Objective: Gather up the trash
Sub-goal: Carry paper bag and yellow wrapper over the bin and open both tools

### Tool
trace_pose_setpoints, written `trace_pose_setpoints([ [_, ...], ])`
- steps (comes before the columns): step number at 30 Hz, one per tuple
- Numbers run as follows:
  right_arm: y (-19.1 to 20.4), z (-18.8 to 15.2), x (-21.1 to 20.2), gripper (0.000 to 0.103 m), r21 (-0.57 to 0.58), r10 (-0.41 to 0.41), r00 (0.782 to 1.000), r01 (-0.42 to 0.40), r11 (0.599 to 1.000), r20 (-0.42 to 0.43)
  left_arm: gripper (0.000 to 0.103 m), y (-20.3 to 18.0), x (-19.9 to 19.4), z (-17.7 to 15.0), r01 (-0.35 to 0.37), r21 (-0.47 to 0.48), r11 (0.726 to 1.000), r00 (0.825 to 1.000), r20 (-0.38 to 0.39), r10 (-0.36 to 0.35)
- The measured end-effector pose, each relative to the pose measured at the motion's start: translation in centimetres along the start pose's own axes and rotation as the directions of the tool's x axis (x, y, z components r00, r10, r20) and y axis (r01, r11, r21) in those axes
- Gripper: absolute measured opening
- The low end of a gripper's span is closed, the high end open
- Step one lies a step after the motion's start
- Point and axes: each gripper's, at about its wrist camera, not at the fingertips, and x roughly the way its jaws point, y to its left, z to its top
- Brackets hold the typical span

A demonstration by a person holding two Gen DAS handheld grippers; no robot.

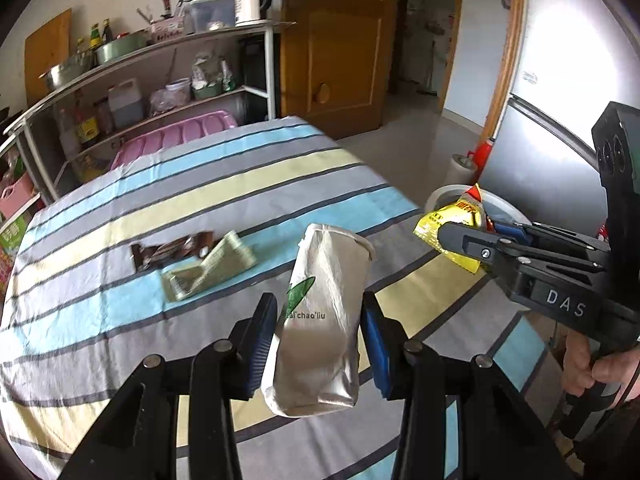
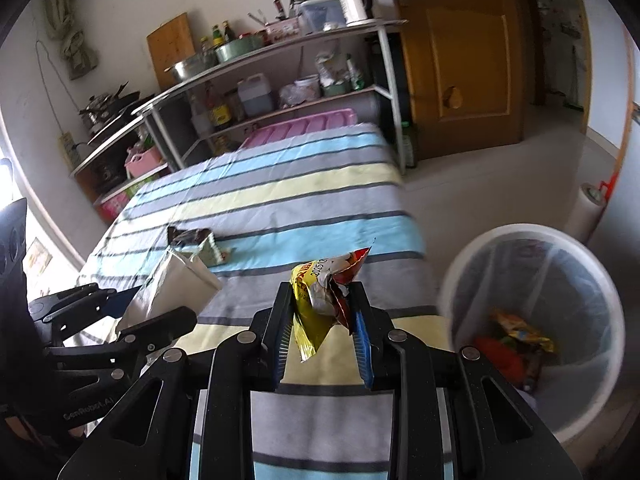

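Observation:
My left gripper (image 1: 319,304) is shut on a silver-white pouch (image 1: 324,280) with a green leaf mark, held upright above the striped tablecloth (image 1: 160,184). My right gripper (image 2: 322,292) is shut on a crumpled yellow and red wrapper (image 2: 316,304), just left of a white bin (image 2: 532,232) that holds several wrappers. The left wrist view shows the right gripper (image 1: 452,240) with that wrapper (image 1: 460,216) in front of the bin (image 1: 440,196). A brown wrapper (image 1: 172,254) and a green wrapper (image 1: 212,268) lie together on the cloth.
A metal shelf rack (image 1: 160,60) with bowls, bottles and a kettle stands behind the table. A wooden door (image 1: 336,40) is at the back and a grey fridge (image 1: 532,152) at the right. A paper roll (image 2: 588,208) stands on the floor beyond the bin.

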Motion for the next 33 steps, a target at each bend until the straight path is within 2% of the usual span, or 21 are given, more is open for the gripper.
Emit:
trace_pose_setpoints([
  [10,-5.4,0.2,-4.1,0.029,0.069,-0.092,0.994,0.088,0.994,0.055,0.044,-4.9,0.7,2.7,0.070,0.058,0.996,0.997,0.030,-0.072],
  [19,-10.2,-0.3,-6.1,0.029,0.117,-0.183,0.982,0.176,0.977,0.055,0.045,-10.8,2.5,4.4,0.150,0.139,0.979,0.988,0.017,-0.154],
  [27,-14.6,-1.1,-6.6,0.029,0.168,-0.248,0.969,0.242,0.956,0.018,0.045,-15.3,4.5,5.2,0.190,0.195,0.962,0.982,-0.017,-0.191],
  [33,-17.5,-2.3,-5.2,0.029,0.182,-0.278,0.959,0.282,0.942,-0.048,0.046,-17.7,6.4,5.4,0.205,0.211,0.956,0.979,-0.057,-0.197],
])
